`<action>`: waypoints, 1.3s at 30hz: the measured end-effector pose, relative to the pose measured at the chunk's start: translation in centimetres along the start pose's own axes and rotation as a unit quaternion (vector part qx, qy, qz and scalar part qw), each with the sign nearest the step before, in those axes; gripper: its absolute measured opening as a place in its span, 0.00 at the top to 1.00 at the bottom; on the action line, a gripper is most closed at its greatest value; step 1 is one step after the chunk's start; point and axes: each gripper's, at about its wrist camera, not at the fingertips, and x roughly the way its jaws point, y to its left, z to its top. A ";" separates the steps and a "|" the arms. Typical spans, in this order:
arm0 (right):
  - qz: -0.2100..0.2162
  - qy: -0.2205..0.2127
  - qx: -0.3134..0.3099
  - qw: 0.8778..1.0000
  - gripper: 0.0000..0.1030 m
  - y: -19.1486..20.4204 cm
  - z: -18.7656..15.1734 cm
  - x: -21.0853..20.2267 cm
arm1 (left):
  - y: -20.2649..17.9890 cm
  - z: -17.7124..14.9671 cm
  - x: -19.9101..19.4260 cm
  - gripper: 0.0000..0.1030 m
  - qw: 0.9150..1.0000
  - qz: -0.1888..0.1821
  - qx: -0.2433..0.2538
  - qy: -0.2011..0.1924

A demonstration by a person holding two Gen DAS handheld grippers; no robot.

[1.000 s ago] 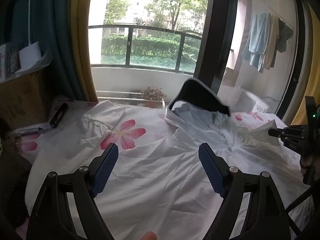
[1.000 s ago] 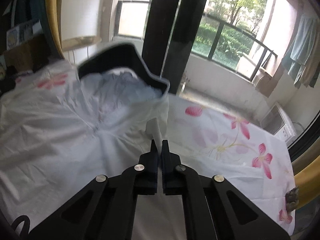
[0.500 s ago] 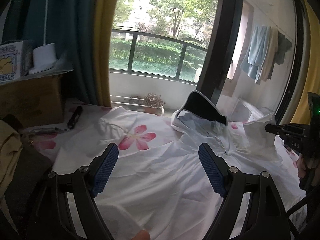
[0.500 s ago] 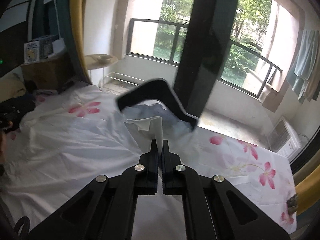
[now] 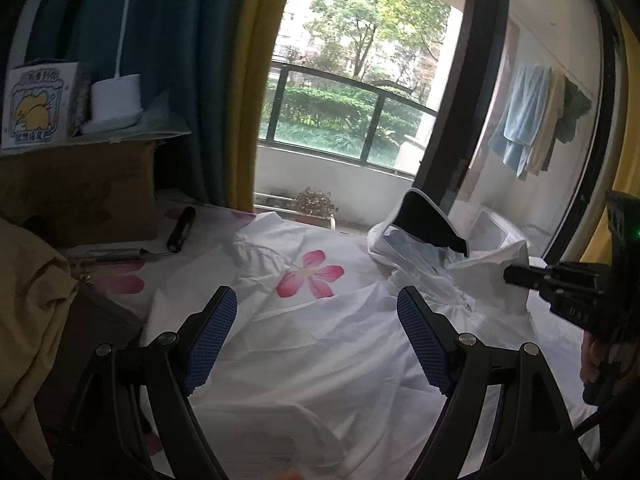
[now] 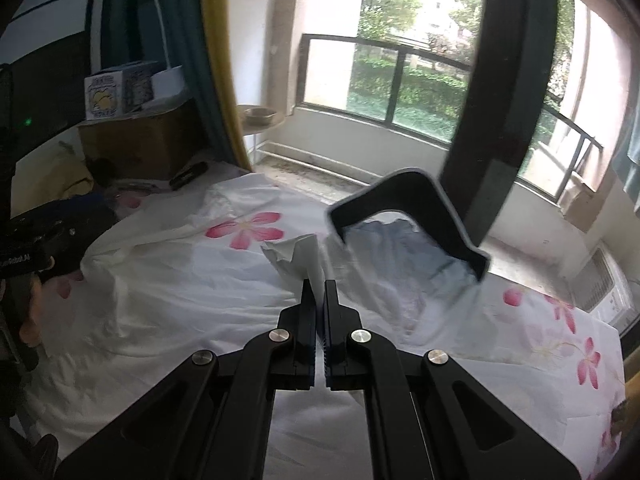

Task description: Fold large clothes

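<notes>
A large white hooded jacket (image 5: 328, 344) lies spread on a flower-print bed sheet (image 5: 308, 276), its dark-brimmed hood (image 5: 428, 224) at the far end. My left gripper (image 5: 316, 340) is open and empty, hovering above the jacket's body. My right gripper (image 6: 318, 292) is shut on the jacket's white sleeve end (image 6: 300, 254) and holds it lifted above the body, left of the hood (image 6: 412, 208). In the left wrist view the right gripper (image 5: 516, 276) shows at the right with the raised sleeve (image 5: 492, 272).
A cardboard box (image 5: 80, 196) with a tissue box (image 5: 36, 108) and white lamp base (image 5: 116, 102) stands at the left. A black flashlight (image 5: 182, 228) lies on the sheet. Yellow cloth (image 5: 28, 300) lies at the near left. Window and balcony lie beyond.
My right gripper has carried the sleeve up and leftward across the jacket toward its middle. My left gripper has stayed open and pulled back and left.
</notes>
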 end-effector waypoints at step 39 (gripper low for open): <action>0.027 0.067 0.084 0.994 0.24 -0.7 -3.1 2.5 | 0.7 1.0 6.2 0.37 0.992 -0.004 0.064 0.105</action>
